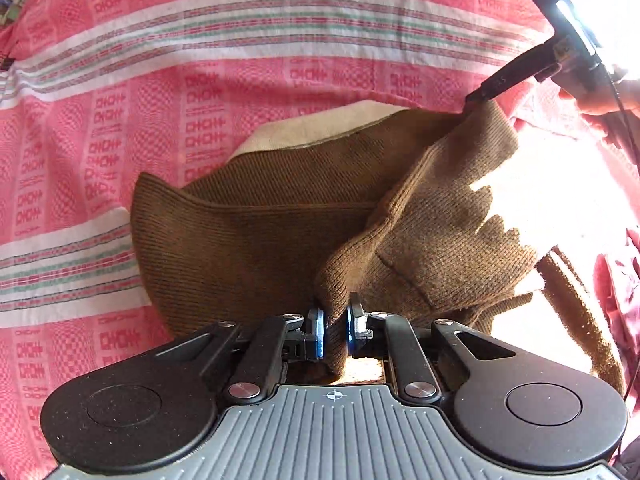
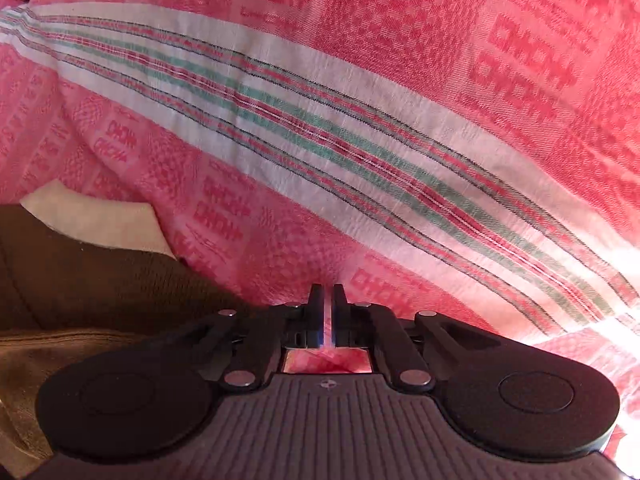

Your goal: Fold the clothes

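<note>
A brown knitted garment lies partly folded on a pink patterned cloth. A cream inner layer shows at its far edge. My left gripper is shut on a fold of the brown garment at its near edge. My right gripper shows at the upper right of the left wrist view, its tip at the garment's far right corner. In the right wrist view my right gripper has its jaws nearly together with nothing seen between them. The brown garment and cream layer lie to its left.
The pink cloth has white bands with green and red stripes and covers the whole surface. Strong sunlight washes out the right side. A dark red fabric lies at the far right edge.
</note>
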The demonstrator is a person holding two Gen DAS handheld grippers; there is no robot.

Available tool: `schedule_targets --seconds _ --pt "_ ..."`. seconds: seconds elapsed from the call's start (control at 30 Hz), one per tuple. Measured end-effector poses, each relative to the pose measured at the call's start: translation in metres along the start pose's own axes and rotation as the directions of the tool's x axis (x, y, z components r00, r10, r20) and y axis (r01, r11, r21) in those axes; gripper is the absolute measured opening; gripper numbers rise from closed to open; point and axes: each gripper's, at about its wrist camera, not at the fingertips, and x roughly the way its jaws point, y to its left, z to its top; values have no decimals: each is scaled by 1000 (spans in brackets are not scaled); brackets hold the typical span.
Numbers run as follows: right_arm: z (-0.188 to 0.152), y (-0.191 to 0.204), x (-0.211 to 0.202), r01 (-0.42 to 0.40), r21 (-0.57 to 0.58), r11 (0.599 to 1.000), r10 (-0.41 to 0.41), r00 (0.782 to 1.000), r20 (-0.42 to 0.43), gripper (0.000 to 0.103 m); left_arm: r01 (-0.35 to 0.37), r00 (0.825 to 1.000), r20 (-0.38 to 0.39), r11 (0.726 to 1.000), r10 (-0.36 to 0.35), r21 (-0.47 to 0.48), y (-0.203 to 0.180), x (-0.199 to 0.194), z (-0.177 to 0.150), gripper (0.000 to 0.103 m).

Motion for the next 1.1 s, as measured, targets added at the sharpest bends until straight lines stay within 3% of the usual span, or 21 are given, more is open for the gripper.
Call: schedule_targets --seconds 0.23,0.3,0.37,0.5,0.6,0.73,0.83,0.93,1.1 --pt "-17 -17 -38 -103 40 994 101 993 68 10 58 998 3 996 -58 -72 9 -16 -8 6" --pt "-25 -28 -49 -119 70 990 112 989 94 26 76 997 6 993 -76 -93 12 -21 -11 6" --pt "-31 -31 -50 -140 92 986 132 987 89 35 86 996 2 991 -86 -100 11 -23 -13 6" --pt "-37 -27 -39 -191 119 974 189 982 32 35 116 993 -7 988 -117 -99 0 -28 -23 6" --pt "-35 0 -34 -269 89 959 268 963 29 35 160 987 -3 979 -162 -124 -7 -38 -32 6" --pt "-31 30 -24 -266 23 964 266 964 5 36 197 980 14 970 -197 -142 -14 -55 -42 7" --pt "-30 31 -26 -263 11 965 263 965 8 37 197 980 9 967 -198 -162 -11 -56 -50 7" --pt "-29 14 -34 -264 55 963 263 964 37 53 172 983 -23 962 -181 -214 -2 -45 -59 8" --pt "-24 12 -35 -296 58 954 292 954 72 60 145 986 -41 959 -160 -242 5 -34 -63 8"
